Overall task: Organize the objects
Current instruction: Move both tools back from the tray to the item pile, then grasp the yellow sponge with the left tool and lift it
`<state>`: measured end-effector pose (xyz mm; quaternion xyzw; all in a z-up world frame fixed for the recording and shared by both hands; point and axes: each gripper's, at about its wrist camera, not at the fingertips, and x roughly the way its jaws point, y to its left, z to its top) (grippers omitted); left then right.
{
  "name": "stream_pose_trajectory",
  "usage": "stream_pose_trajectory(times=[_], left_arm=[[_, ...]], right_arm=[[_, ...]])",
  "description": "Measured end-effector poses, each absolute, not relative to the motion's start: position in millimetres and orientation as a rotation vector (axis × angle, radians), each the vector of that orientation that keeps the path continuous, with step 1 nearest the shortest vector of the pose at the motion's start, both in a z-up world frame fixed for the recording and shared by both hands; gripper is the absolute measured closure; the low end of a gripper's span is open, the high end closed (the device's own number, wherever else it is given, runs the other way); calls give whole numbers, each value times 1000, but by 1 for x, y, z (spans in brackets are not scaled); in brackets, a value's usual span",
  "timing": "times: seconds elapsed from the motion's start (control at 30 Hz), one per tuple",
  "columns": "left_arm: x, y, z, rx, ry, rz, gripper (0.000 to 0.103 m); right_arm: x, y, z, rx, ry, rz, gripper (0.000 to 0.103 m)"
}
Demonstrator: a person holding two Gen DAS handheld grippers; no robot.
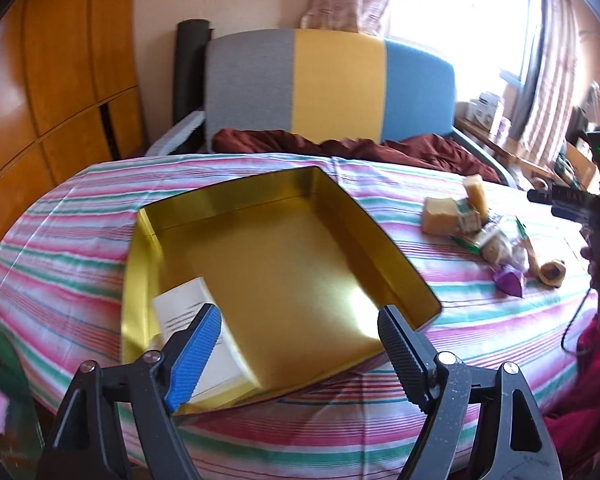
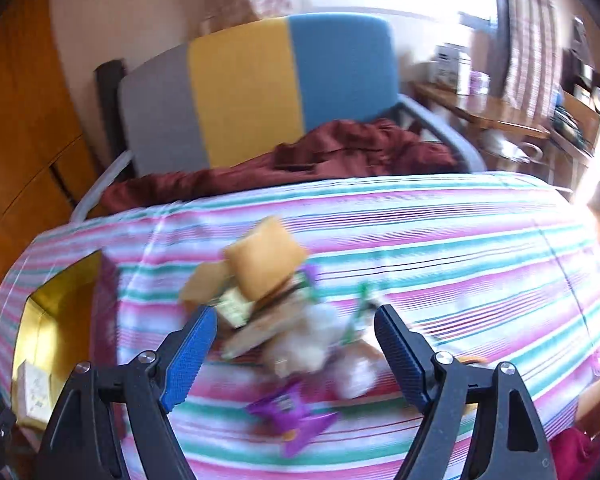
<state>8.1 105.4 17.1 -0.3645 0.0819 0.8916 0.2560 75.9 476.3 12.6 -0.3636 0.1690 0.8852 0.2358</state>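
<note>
You're holding the left gripper (image 1: pixel 300 344) low over the near edge of the gold tin (image 1: pixel 284 264), jaws spread wide and gripping nothing; the white box (image 1: pixel 196 320) is lying inside the tin at its near-left corner, just behind your blue left finger, long axis running from near-right to far-left along the tin's left wall. Your right gripper (image 2: pixel 294 344) is also hanging open and empty, and it's sitting right above the snack pile (image 2: pixel 284 320) — that pile is lying between and just beyond the jaws, so the right hand is clearly the nearer one for the next pick. The view is motion-blurred, so the exact item edges are hard to call. Nearest the jaws you're looking at a purple wrapper (image 2: pixel 288 416), pointing roughly toward you, then pale wrapped pieces in the middle, then a tan bread-like packet (image 2: pixel 266 264) at the far end, tilted, its long axis running left-right across the jaw gap. The tin is lying well to the left of the pile in the right wrist view — judged, any carry is going leftward across the striped cloth (image 2: pixel 440 248). Past the cloth, a maroon blanket (image 1: pixel 340 148) is bunching against a gray-yellow-blue headboard (image 1: pixel 332 84), with a bright window (image 1: pixel 460 12) beyond.
</note>
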Motion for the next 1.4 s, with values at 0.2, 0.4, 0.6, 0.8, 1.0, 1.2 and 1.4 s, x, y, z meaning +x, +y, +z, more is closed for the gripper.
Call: stream_pose_trajectory(times=[0.2,0.4,0.6,0.8,1.0,1.2,1.4], left_arm=[[9,142,17,-980,289,2351,22],[11,187,14,-996,307,2260,22],[6,236,16,-1018,300,2168,22],[-13,279,14,-1059,315,2141,22],[-32,322,17,-1041,347,2132,23],[-45,362,25,-978,390,2109,23],[-60,412,25,-923,432,2044,22]], right_arm=[[108,541,-21,-918,724,2223,20],[116,556,-25,-921,895,2212,20],[118,560,-26,-917,991,2240,20],[119,557,-22,-909,1009,2270,20],[118,559,-22,-915,1029,2281,20],[118,559,-22,-919,1047,2292,20],[121,561,-21,-906,1078,2293,20]])
